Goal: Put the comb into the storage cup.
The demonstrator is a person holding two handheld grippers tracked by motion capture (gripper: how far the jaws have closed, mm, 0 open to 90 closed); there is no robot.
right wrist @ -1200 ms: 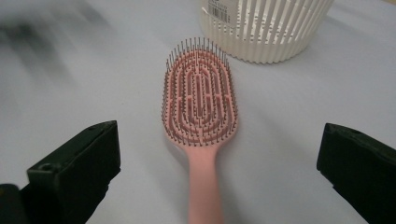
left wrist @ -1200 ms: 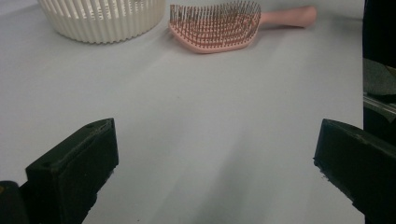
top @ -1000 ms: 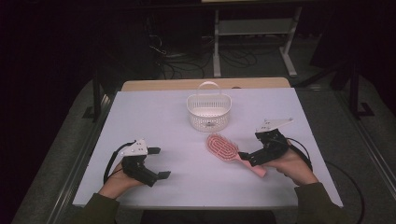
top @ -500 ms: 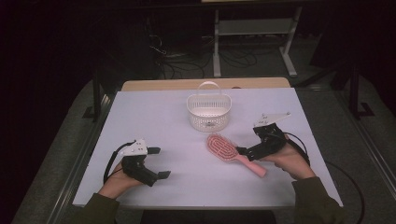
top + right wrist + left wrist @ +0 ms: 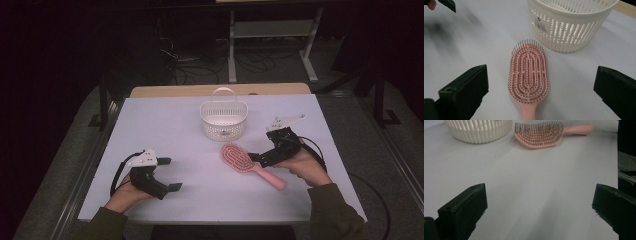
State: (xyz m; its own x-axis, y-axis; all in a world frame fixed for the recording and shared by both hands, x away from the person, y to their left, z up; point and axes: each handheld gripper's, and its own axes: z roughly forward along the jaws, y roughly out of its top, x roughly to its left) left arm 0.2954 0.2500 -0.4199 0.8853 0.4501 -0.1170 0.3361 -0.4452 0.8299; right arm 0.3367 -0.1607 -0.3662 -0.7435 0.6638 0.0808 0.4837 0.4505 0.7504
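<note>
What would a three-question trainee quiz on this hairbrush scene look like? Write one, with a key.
1. True or false: the right claw is shut on the hairbrush.
2. Which lies nearer the basket: the hairbrush's bristle head or its handle?
3. Multiple choice: the left claw is A) open, over bare table; B) shut on the basket; C) holding the hairbrush.

Key:
1. False: its jaws stand wide apart on either side of the hairbrush, bristles up between them.
2. The bristle head; the handle points away from the basket.
3. A.
</note>
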